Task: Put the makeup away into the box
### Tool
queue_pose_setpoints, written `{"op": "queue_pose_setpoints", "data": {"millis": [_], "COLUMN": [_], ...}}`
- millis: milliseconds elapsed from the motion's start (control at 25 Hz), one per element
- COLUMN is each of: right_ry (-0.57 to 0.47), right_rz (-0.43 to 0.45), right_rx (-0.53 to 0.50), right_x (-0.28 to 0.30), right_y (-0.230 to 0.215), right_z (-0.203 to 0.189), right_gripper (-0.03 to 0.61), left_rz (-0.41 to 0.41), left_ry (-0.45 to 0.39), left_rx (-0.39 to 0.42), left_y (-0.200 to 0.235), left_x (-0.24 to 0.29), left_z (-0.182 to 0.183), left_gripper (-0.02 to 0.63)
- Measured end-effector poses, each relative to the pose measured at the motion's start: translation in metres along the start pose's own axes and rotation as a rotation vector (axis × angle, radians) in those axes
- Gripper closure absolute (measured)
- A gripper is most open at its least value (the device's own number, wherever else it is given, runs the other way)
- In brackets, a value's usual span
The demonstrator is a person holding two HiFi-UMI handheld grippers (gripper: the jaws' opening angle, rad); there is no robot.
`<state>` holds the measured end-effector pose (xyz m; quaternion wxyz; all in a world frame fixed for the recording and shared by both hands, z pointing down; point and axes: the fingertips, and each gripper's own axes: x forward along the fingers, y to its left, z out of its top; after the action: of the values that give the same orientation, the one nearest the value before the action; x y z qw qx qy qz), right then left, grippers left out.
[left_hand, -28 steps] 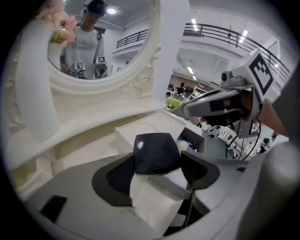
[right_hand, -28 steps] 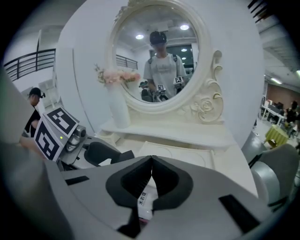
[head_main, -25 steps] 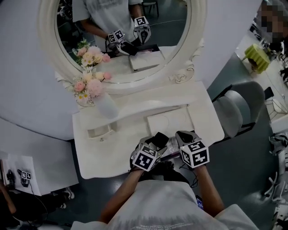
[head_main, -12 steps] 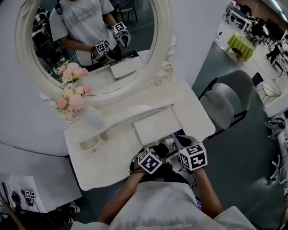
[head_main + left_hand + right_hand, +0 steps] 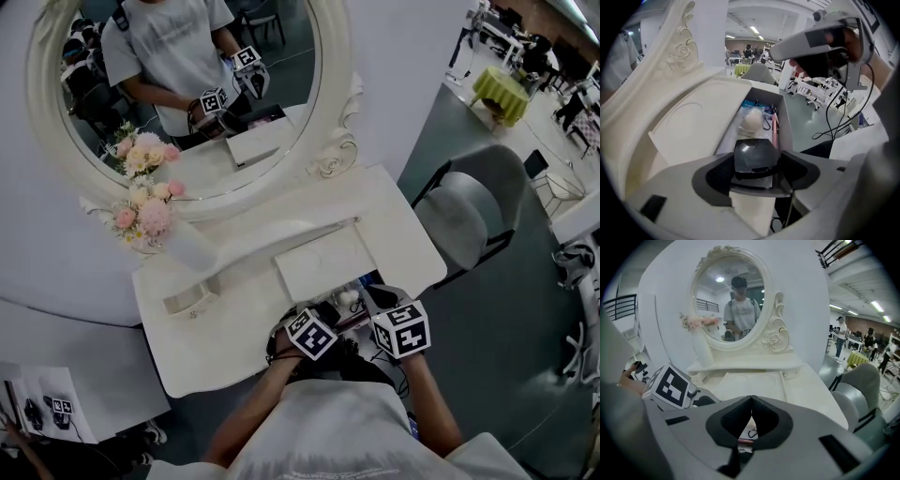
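Note:
My left gripper is shut on a black makeup compact, which lies flat between its jaws just above the near end of the open drawer box. Inside the box lie a beige sponge, a pink pencil and a black hair tie. My right gripper hangs over the box's right side with its jaws shut and nothing between them. The left gripper's marker cube shows at the left of the right gripper view.
The box is set in the front edge of a white dressing table. A flat square panel lies behind it. A vase of pink flowers and an oval mirror stand at the back. A grey chair is to the right.
The head view has swung, so the table now sits further left. Both grippers stay together at the drawer, and the left gripper keeps hold of the compact.

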<state>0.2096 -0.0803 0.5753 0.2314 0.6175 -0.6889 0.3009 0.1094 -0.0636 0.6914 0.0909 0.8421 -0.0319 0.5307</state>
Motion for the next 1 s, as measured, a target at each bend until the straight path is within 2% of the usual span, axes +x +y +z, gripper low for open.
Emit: {"op": "queue_pose_setpoints", "data": {"millis": [240, 480, 640, 720, 840, 1000], "right_ry": [0.005, 0.0, -0.008, -0.016, -0.028, -0.05], "right_rz": [0.014, 0.034, 0.053, 0.067, 0.087, 0.121], "right_rx": [-0.013, -0.024, -0.04, -0.054, -0.083, -0.131], "right_x": [0.003, 0.009, 0.014, 0.017, 0.022, 0.028], "right_y": [0.0, 0.0, 0.0, 0.003, 0.008, 0.017], "right_z": [0.004, 0.011, 0.022, 0.029, 0.043, 0.066], "right_gripper": [0.577, 0.577, 0.577, 0.577, 0.577, 0.577], "left_rz": [0.034, -0.023, -0.002, 0.023, 0.093, 0.18], "left_ry": [-0.036, -0.139, -0.293, -0.349, -0.402, -0.463], "left_rx": [-0.012, -0.118, -0.198, -0.246, -0.281, -0.347], "left_y": [0.006, 0.004, 0.02, 0.032, 0.056, 0.089], "left_x": [0.001, -0.009, -0.03, -0.046, -0.068, -0.099], "left_z": [0.007, 0.019, 0.044, 0.052, 0.058, 0.058], "left_gripper": [0.272, 0.273, 0.273, 0.275, 0.341, 0.375]}}
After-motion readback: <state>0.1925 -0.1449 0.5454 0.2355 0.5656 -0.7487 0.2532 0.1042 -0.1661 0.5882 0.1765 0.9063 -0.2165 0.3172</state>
